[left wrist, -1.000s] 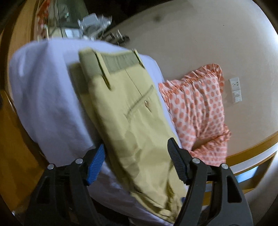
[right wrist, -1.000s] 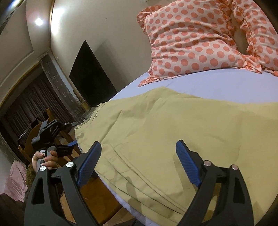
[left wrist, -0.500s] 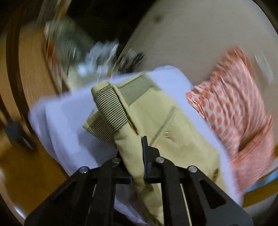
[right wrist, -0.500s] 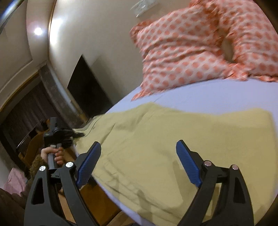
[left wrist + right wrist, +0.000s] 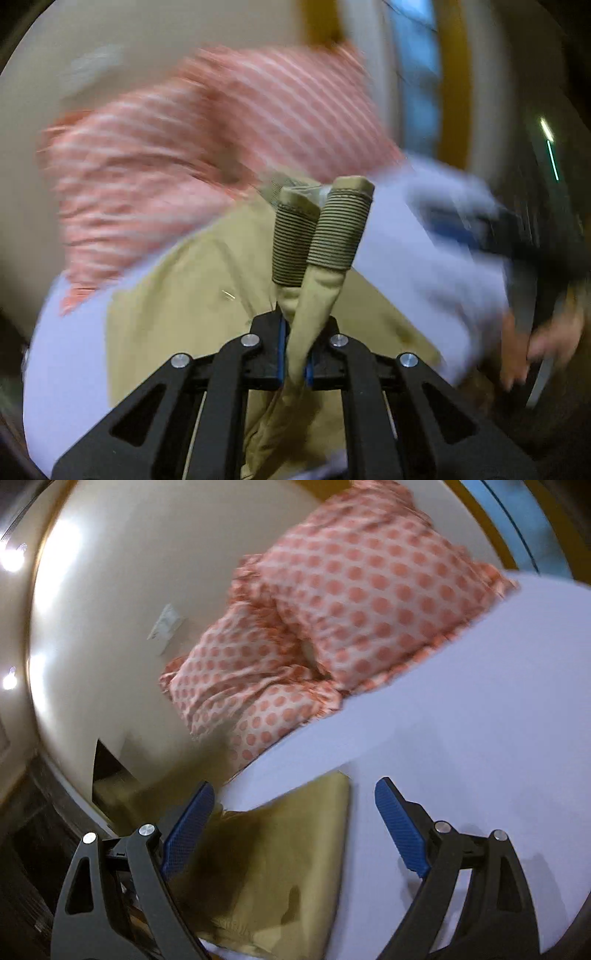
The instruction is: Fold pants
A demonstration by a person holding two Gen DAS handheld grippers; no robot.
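Note:
Khaki pants [image 5: 177, 314] lie on a pale lilac bed sheet [image 5: 66, 354]. My left gripper [image 5: 295, 350] is shut on the pants' waistband; the striped inner band [image 5: 332, 236] stands up past the jaws. The view is motion-blurred. In the right wrist view my right gripper [image 5: 295, 830] is open and empty just above the leg end of the pants [image 5: 280, 871], whose corner lies between the blue pads [image 5: 399, 834]. The other gripper and hand [image 5: 535, 332] show blurred at the right of the left wrist view.
Polka-dot orange pillows [image 5: 332, 620] rest against the beige wall at the head of the bed; they also show blurred in the left wrist view [image 5: 192, 147]. Bare sheet [image 5: 480, 720] spreads right of the pants. The bed's edge drops off at lower left [image 5: 110, 805].
My left gripper closed on the waistband and has swung it up and over toward the pillows. My right gripper has moved along to the leg end, still open.

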